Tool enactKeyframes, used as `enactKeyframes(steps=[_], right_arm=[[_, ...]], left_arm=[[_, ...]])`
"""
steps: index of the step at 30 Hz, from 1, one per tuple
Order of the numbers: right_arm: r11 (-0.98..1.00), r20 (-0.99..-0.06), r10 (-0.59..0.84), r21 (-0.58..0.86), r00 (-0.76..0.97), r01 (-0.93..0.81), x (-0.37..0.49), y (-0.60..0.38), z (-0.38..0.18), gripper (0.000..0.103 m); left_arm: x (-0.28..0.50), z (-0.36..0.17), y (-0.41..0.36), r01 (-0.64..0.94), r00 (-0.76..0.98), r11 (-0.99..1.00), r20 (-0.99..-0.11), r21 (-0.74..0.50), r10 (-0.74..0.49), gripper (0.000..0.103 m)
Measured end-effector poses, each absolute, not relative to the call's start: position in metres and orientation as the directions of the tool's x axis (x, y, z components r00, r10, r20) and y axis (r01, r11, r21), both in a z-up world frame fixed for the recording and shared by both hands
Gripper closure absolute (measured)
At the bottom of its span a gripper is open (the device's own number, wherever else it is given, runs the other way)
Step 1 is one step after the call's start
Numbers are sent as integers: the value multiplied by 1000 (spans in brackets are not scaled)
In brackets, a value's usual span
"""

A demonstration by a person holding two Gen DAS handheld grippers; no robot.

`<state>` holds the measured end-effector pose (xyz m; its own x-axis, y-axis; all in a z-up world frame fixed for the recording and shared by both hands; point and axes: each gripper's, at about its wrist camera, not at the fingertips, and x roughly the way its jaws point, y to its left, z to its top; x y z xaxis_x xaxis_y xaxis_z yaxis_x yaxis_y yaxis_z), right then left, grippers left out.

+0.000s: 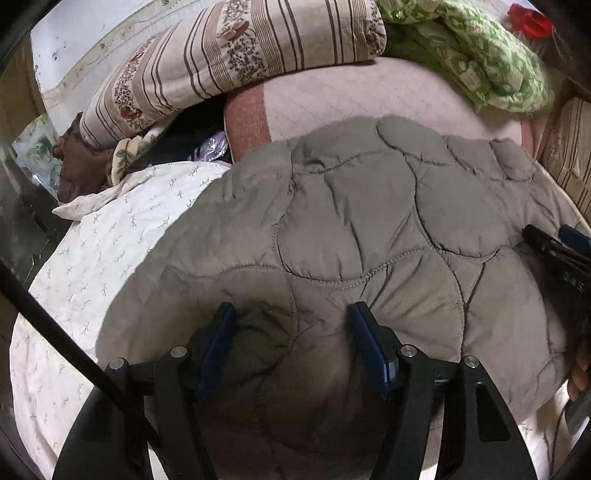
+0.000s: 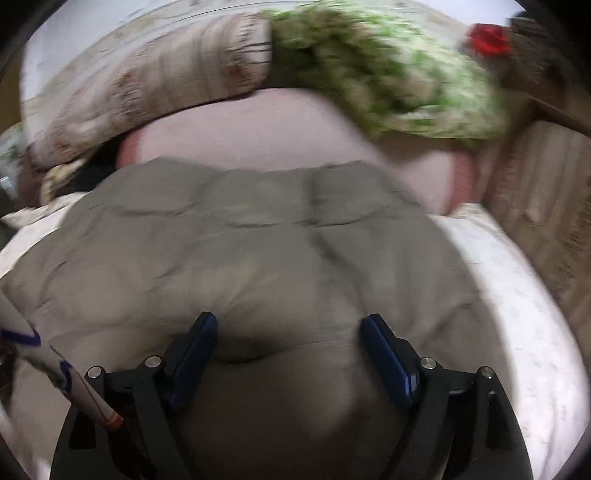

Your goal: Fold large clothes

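Quilted grey-brown jacket [image 1: 351, 229] spread flat over a white sprigged sheet [image 1: 110, 236] on the bed, filling most of both views. Left gripper [image 1: 291, 314] hovering low over the near edge of it, fingers [image 1: 221, 332] spread wide, nothing pinched between them, just puffy fabric bulging up in the gap. Same deal with the right gripper [image 2: 288, 325]: fingers [image 2: 384, 354] parted, released, sitting right above the jacket [image 2: 258, 251]. Right wrist view pretty smeared, so no fine detail there. Also peeking in at the right edge of the left view: the right gripper [image 1: 554, 254] beside the jacket's edge. Beyond the jacket, a pink quilted pad [image 1: 369, 96], then a striped floral comforter [image 1: 229, 62] bundled at the far left and a green leafy blanket [image 1: 480, 55] at the far right. Something red [image 1: 532, 22] in the far corner, too small to make out.
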<state>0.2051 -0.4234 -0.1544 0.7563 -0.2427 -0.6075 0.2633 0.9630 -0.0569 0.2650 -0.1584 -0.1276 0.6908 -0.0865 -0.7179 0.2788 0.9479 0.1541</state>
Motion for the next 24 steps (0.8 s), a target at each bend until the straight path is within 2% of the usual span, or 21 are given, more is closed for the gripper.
enactKeyframes(steps=[7, 11, 15, 18, 21, 24], right_arm=[[870, -590, -423, -53, 687, 490, 189, -477, -152, 18], [838, -589, -474, -73, 655, 541, 167, -486, -144, 18], [873, -588, -406, -22, 699, 488, 139, -476, -129, 17], [893, -659, -293, 71, 693, 444, 135, -476, -142, 16], [869, -725, -215, 164, 655, 467, 144, -498, -167, 6], [797, -738, -152, 302, 658, 523, 142, -529, -173, 5]], left_arm=[[254, -89, -115, 193, 746, 980, -655, 41, -120, 37], [256, -88, -97, 134, 770, 990, -634, 49, -73, 36], [268, -100, -82, 75, 741, 996, -671, 37, -31, 36], [275, -115, -75, 42, 699, 998, -715, 41, -1, 36], [279, -121, -70, 36, 693, 998, -721, 52, 12, 36], [276, -117, -67, 25, 706, 998, -708, 57, 23, 36]])
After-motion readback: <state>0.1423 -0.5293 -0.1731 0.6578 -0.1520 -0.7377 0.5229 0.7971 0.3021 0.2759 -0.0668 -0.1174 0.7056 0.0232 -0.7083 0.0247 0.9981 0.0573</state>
